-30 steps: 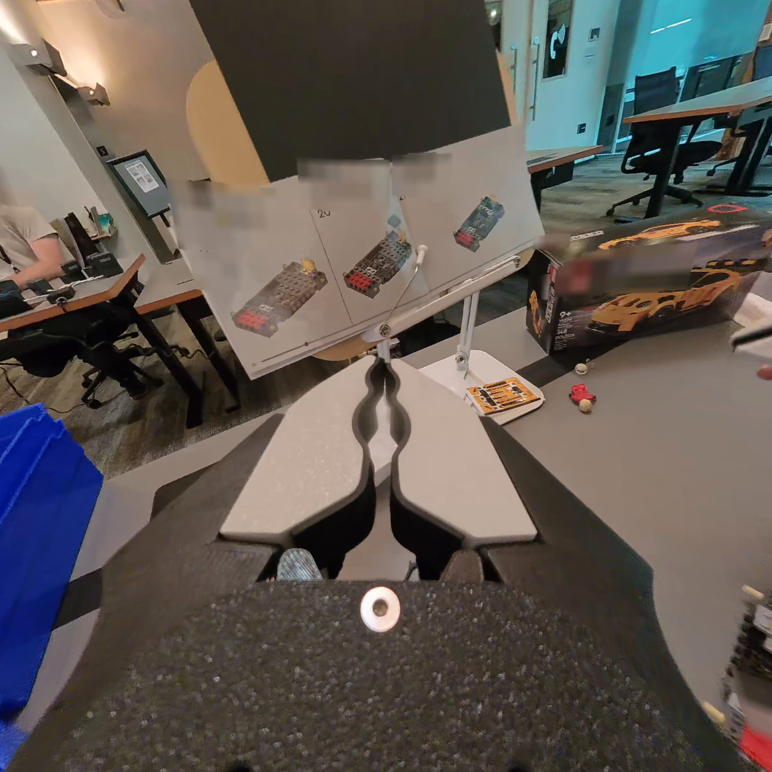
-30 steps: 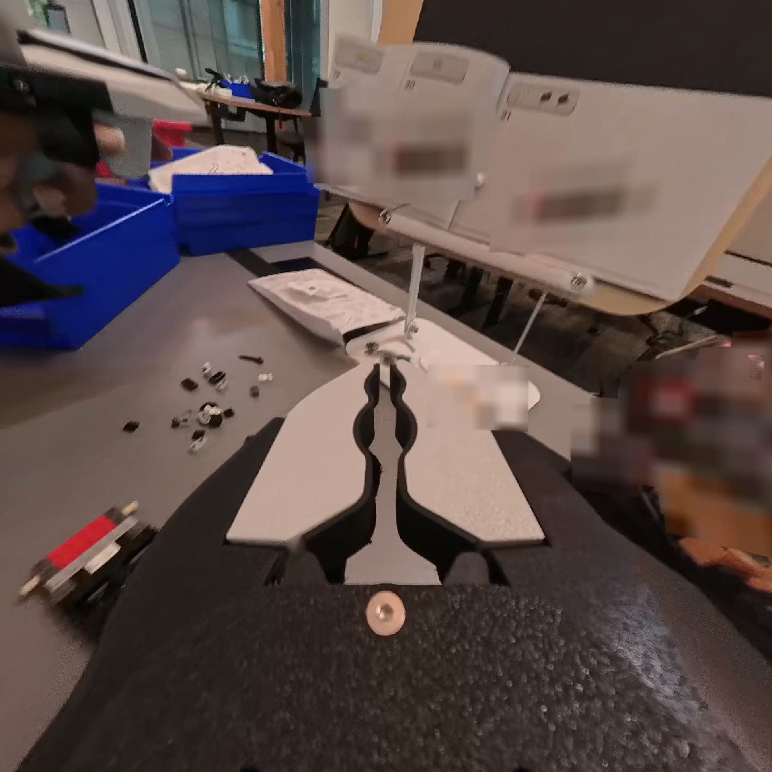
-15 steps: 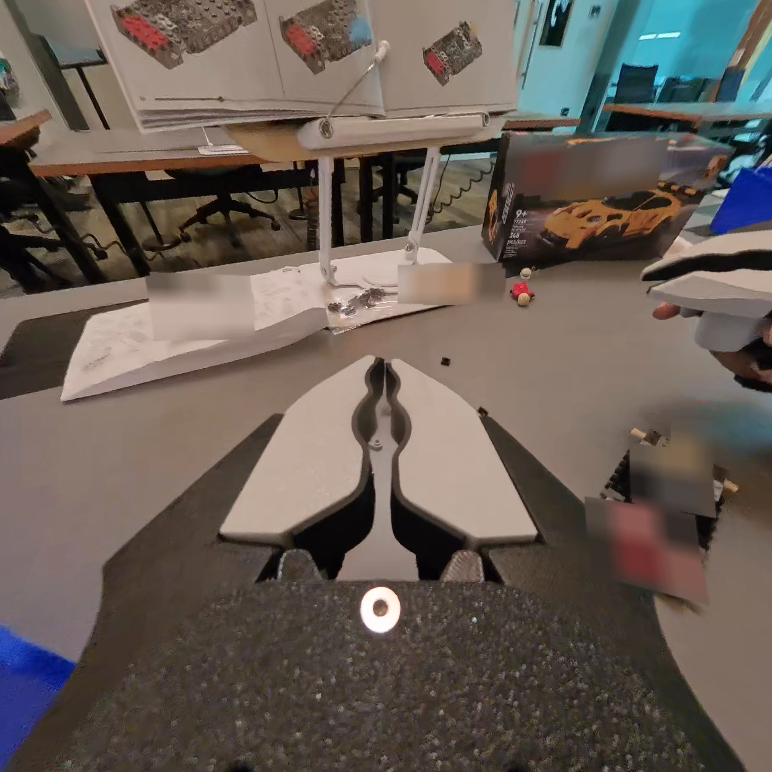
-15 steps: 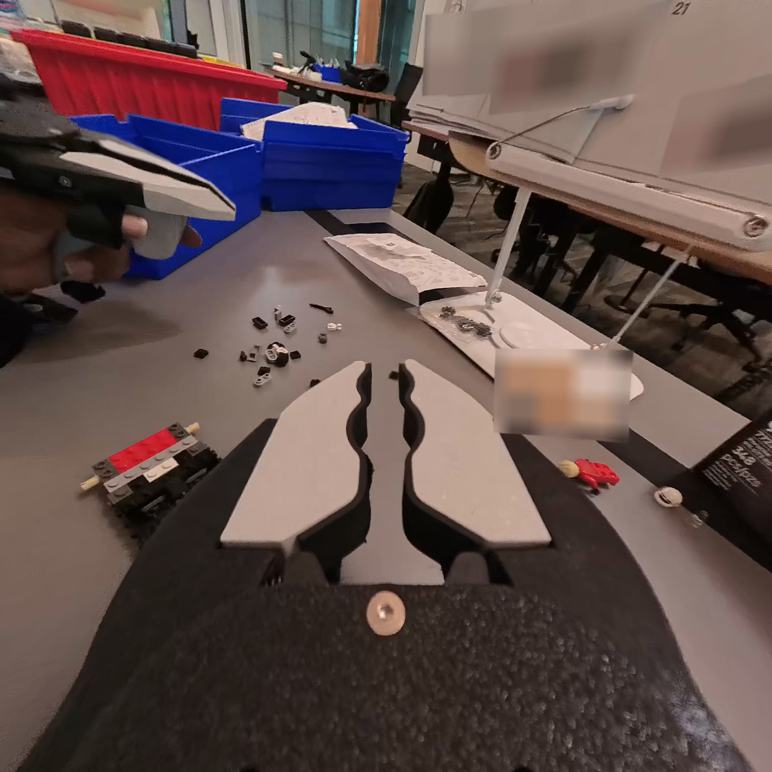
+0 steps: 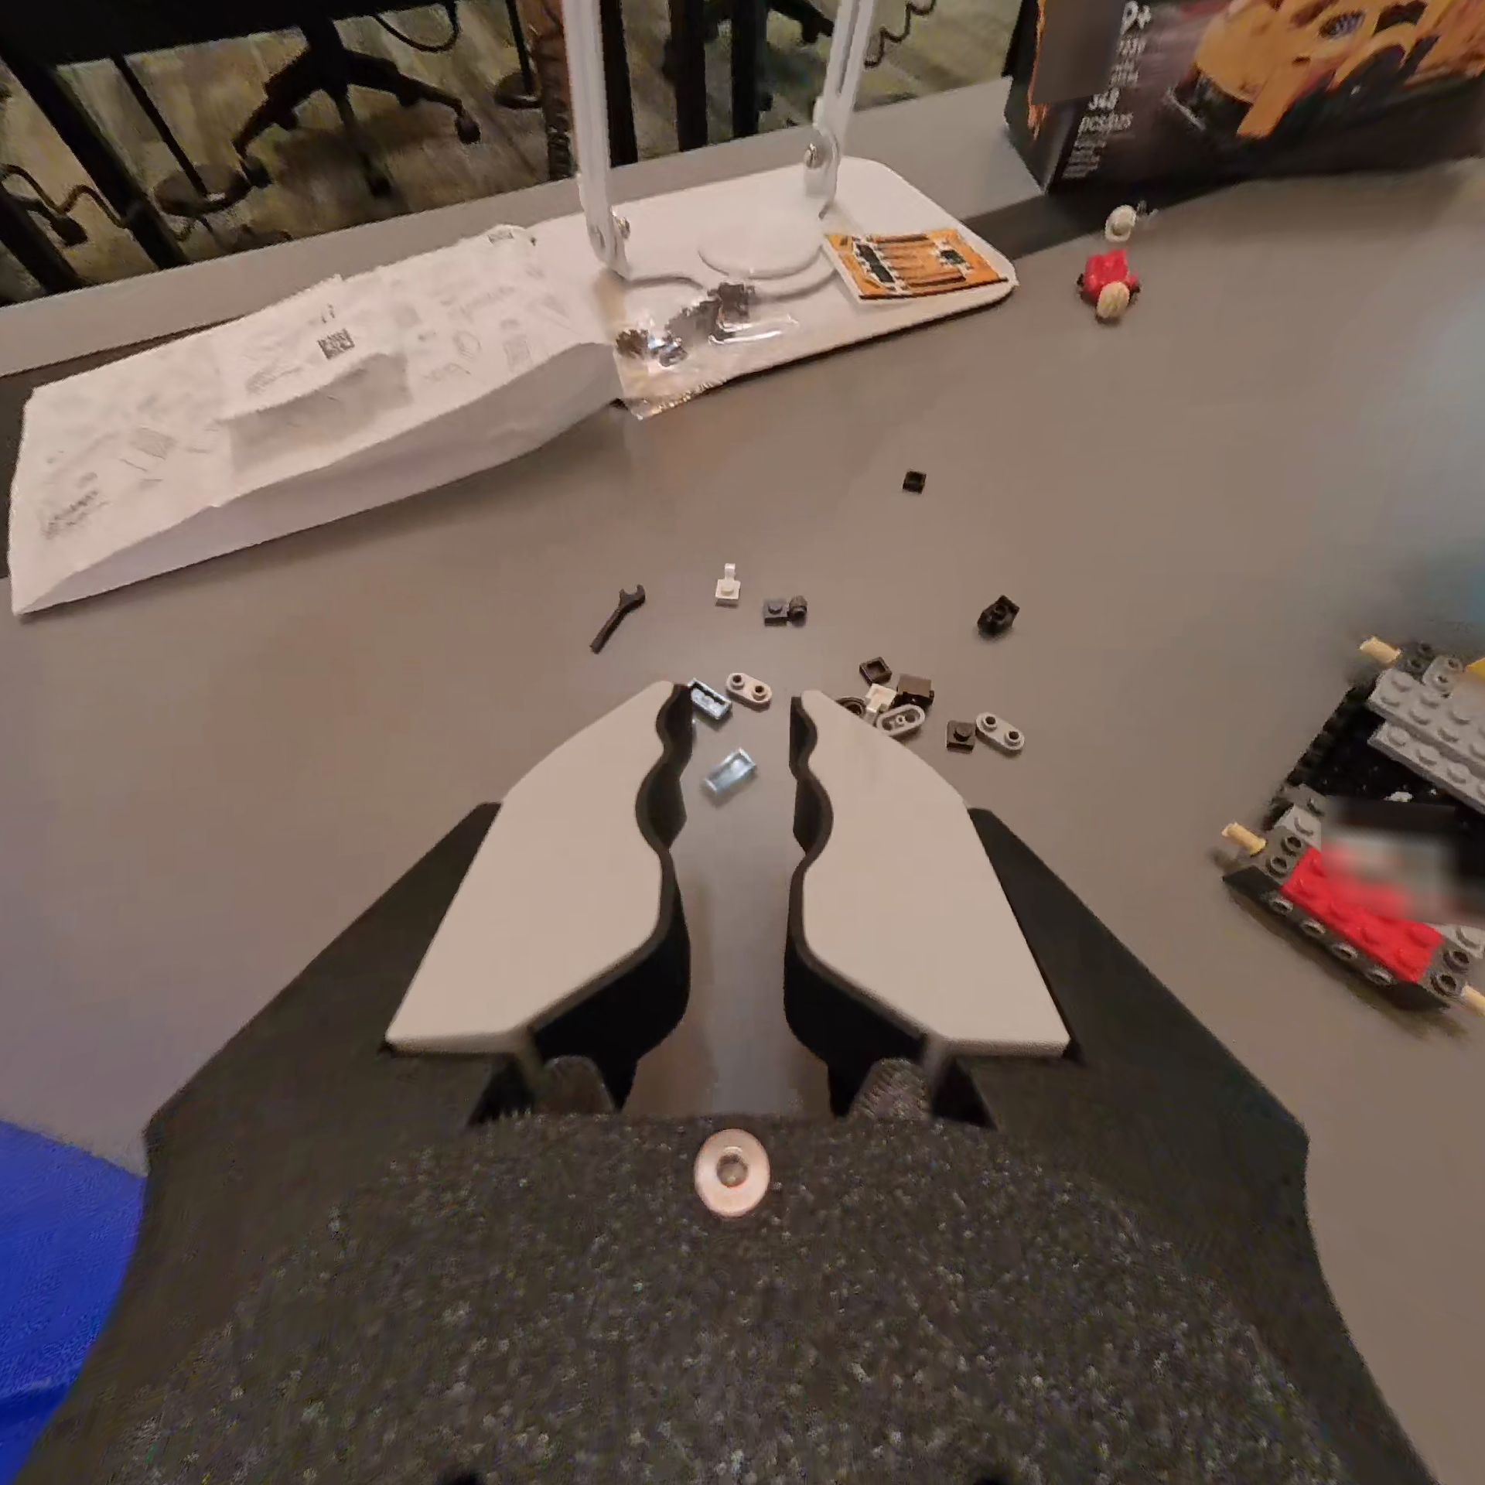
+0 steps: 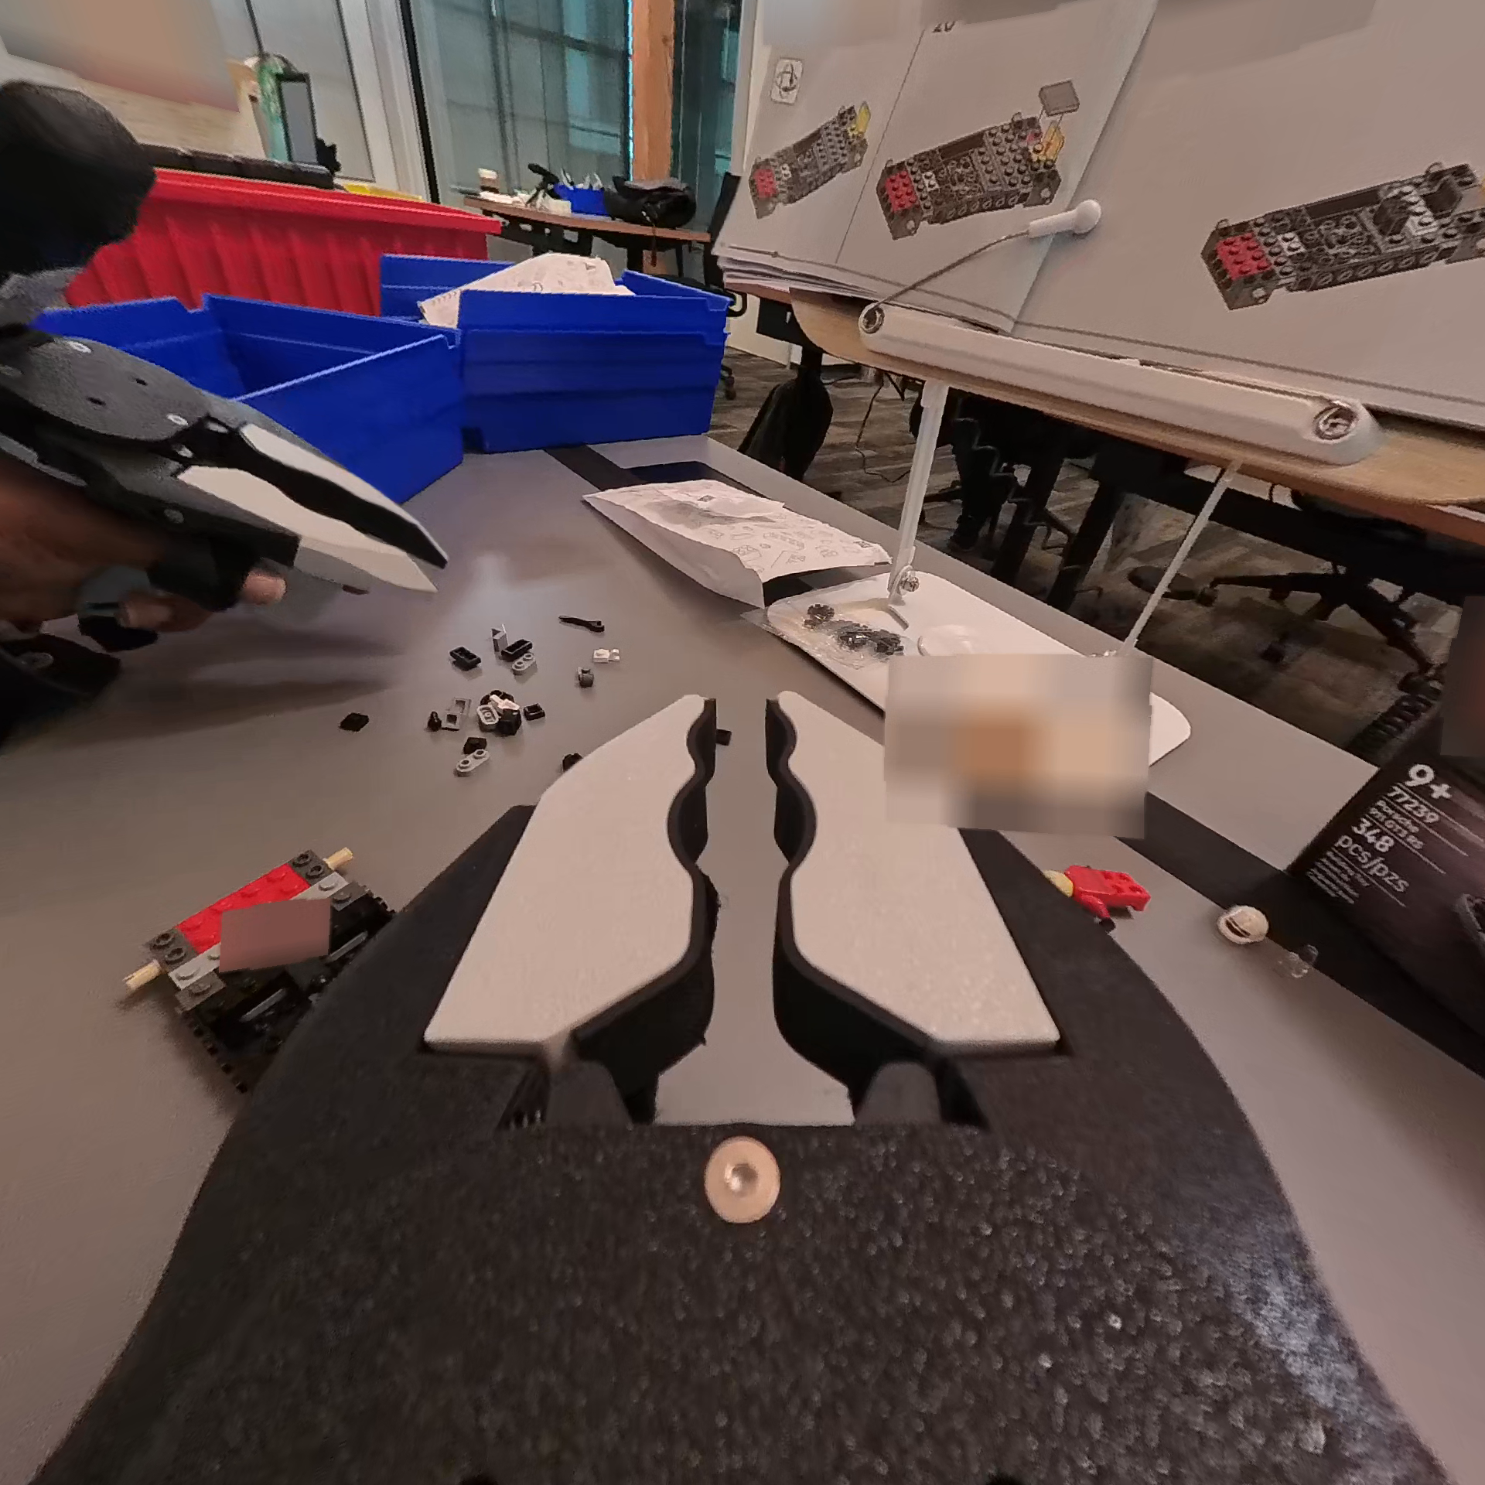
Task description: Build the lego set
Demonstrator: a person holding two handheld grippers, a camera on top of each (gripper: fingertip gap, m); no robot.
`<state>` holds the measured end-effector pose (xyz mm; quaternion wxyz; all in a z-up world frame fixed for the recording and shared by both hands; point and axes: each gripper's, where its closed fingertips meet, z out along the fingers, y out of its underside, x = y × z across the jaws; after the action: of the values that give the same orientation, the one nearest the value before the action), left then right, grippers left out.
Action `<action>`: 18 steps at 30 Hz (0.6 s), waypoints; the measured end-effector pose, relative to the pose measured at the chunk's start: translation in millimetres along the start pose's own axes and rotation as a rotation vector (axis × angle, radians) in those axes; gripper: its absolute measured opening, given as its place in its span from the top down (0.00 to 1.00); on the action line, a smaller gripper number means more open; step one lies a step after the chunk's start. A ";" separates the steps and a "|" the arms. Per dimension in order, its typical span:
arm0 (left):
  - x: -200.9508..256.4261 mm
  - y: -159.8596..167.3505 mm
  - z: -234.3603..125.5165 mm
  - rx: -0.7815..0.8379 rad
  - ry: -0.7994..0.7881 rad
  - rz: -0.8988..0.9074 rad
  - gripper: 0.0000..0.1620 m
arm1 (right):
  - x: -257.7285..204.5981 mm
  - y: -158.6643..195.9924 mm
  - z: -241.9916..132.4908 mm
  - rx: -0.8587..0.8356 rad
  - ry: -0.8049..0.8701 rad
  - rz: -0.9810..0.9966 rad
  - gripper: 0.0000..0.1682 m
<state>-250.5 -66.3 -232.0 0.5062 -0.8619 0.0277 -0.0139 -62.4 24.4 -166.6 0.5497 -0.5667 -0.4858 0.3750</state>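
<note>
The left claw (image 5: pixel 739 707) has dipped from the instruction pages to the worktop (image 5: pixel 321 763), now released and empty, a pale blue plate (image 5: pixel 730 775) between its tips. The right claw (image 6: pixel 738 711) has parted slightly, empty; the half-built chassis (image 6: pixel 249 956) sits left of it.

Handheld grippers: black textured bodies, grey finger plates.
Left gripper (image 5: pixel 739 715), right gripper (image 6: pixel 738 719): one silver screw each, wavy black-edged jaws.

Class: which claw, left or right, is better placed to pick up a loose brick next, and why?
Left, probably: the open left claw hangs over the small pale-blue flat brick; the right claw sits farther off.
</note>
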 end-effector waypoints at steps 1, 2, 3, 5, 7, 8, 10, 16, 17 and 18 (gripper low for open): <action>2.4 1.2 1.1 -0.008 0.010 0.011 0.86 | 0.2 -0.3 -0.2 0.001 -0.001 0.002 0.94; 4.4 1.7 1.8 -0.012 0.016 0.023 0.86 | 0.6 -0.6 -0.3 0.003 -0.001 0.005 0.94; 6.3 1.9 2.2 -0.012 0.022 0.036 0.86 | 0.6 -0.3 -0.3 0.003 -0.004 0.010 0.94; 10.0 1.1 2.7 -0.005 0.035 0.056 0.87 | 1.1 0.1 -0.4 0.004 -0.006 0.022 0.94; 13.6 0.5 3.1 -0.001 0.049 0.071 0.87 | 1.6 0.5 -0.3 0.004 -0.006 0.030 0.94; 15.0 0.3 3.2 0.001 0.054 0.077 0.87 | 2.4 0.5 -0.3 0.006 -0.002 0.033 0.94; 17.5 0.3 3.4 0.003 0.064 0.087 0.87 | 4.0 0.2 -0.7 0.009 0.005 0.041 0.94; 20.1 -8.6 -0.2 0.054 0.059 0.109 0.88 | 14.1 -3.4 -3.7 0.032 0.066 0.056 0.94; 20.0 -10.8 -1.3 0.066 0.056 0.112 0.89 | 16.2 -4.3 -4.4 0.037 0.077 0.058 0.94; 20.0 -12.6 -2.4 0.076 0.054 0.111 0.90 | 18.3 -5.0 -5.1 0.041 0.089 0.061 0.94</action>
<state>-230.3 -63.5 -219.8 0.5375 -0.8386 0.0887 -0.0101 -53.6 40.3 -159.0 0.5706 -0.5859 -0.4356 0.3759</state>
